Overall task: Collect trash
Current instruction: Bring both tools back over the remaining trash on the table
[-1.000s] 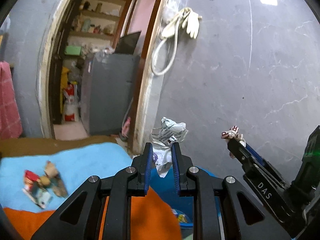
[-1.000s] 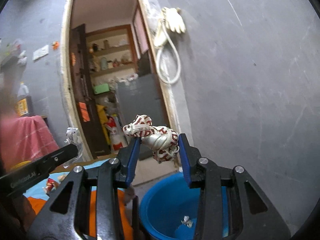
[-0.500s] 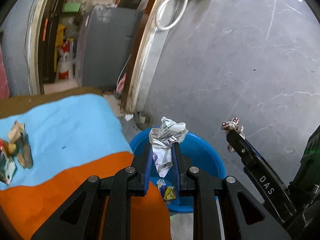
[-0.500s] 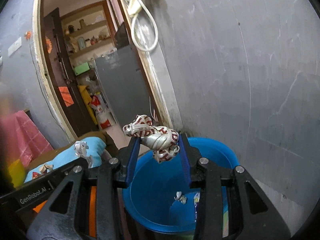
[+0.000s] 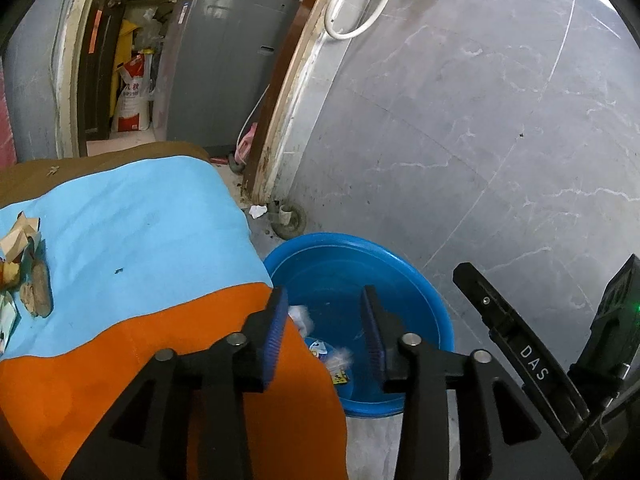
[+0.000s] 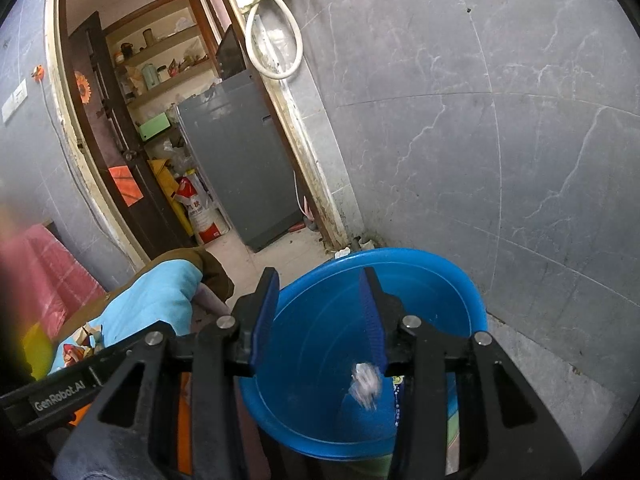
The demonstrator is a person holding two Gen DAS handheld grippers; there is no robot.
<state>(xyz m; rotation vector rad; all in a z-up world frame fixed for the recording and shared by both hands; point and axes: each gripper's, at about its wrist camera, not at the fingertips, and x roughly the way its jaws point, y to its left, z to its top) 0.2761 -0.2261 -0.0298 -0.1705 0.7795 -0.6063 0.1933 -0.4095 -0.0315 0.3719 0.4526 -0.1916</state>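
Observation:
A blue plastic basin [image 5: 416, 276] [image 6: 460, 280] stands on the floor by the grey wall and holds scraps of wrapper [image 5: 334, 360]. Both grippers hang over it. The jaws of my left gripper [image 5: 326, 316] are opening with nothing pressed between them; a white paper scrap [image 5: 301, 314] shows blurred just inside the left pad. My right gripper [image 6: 318, 304] also has its jaws opening and empty, and a blurred crumpled piece [image 6: 366, 380] is falling into the basin below it. More trash [image 5: 24, 264] lies on the light-blue cloth at the left.
An orange and light-blue cloth [image 5: 140, 240] covers a surface left of the basin. Behind is a doorway with a grey appliance [image 5: 224, 64], a sack [image 5: 132, 96] and shelves. A white hose [image 6: 276, 44] hangs on the wall. The right gripper's finger [image 5: 516, 344] crosses the left view.
Both grippers let go of their crumpled wrappers, which dropped toward the basin. The jaws of both have spread and the views have tipped down over the basin.

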